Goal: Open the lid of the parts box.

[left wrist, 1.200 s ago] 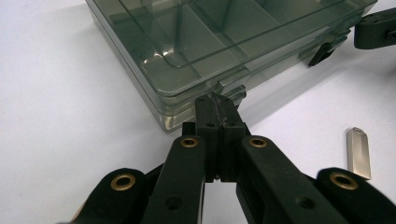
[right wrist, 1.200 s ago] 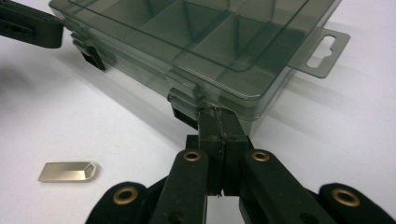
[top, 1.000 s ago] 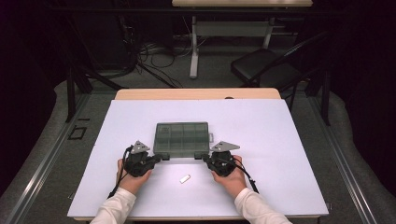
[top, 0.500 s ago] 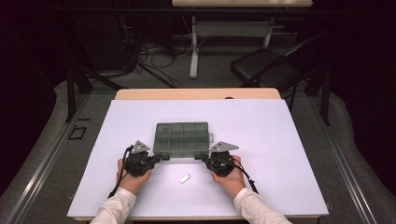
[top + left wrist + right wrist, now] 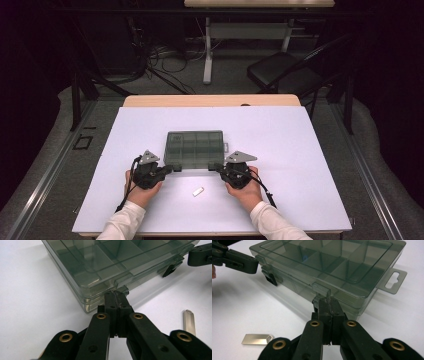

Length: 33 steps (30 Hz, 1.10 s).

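A smoky clear compartment box [image 5: 194, 147] lies lid-down-closed in the middle of the white table. My left gripper [image 5: 173, 168] is shut, and its tips sit against the box's front left latch. My right gripper [image 5: 212, 166] is shut as well, tips at the front right latch. In the left gripper view the closed jaws [image 5: 115, 293] touch the box [image 5: 100, 265] just below a latch tab. In the right gripper view the closed jaws [image 5: 328, 300] meet the latch tab [image 5: 321, 288] of the box [image 5: 332, 262]. Nothing is held between either pair of jaws.
A small flat silver piece [image 5: 198, 191] lies on the white table [image 5: 300, 150] between the two hands, near the front edge; it shows as well in the gripper views [image 5: 189, 321] [image 5: 257, 339]. A hanging tab [image 5: 394, 280] juts from the box's right side.
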### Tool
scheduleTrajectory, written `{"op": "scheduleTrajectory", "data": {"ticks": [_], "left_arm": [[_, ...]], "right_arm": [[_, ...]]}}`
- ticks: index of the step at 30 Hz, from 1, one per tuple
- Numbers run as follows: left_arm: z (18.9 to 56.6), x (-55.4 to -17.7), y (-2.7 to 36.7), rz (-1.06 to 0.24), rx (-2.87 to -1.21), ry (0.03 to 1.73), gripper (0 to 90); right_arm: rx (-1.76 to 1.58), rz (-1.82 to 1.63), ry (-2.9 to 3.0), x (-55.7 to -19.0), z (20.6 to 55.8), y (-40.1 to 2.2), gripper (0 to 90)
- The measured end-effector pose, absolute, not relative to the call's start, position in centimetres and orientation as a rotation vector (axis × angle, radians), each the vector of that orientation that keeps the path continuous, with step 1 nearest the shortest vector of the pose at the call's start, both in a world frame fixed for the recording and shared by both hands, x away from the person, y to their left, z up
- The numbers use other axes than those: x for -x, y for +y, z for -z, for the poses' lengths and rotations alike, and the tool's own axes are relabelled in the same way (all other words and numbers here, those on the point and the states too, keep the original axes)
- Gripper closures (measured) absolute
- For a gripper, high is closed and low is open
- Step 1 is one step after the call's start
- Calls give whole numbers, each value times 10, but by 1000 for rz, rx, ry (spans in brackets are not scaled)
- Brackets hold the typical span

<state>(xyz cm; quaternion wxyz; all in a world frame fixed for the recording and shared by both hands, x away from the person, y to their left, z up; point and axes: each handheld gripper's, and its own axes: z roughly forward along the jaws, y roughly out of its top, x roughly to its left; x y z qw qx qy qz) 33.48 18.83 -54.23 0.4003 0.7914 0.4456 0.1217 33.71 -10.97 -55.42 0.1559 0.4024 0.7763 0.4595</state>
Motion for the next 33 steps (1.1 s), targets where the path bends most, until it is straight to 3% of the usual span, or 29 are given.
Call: {"op": "scheduleTrajectory", "data": {"ticks": [18, 33], "left_arm": [[536, -333, 189, -380, -1912, 1155, 900], [526, -336, 189, -408, -1852, 1181, 900]], "right_arm": [[-1144, -1366, 2187, -337, 546, -111, 898], [-1164, -1368, 2163, -338, 538, -120, 824]]}}
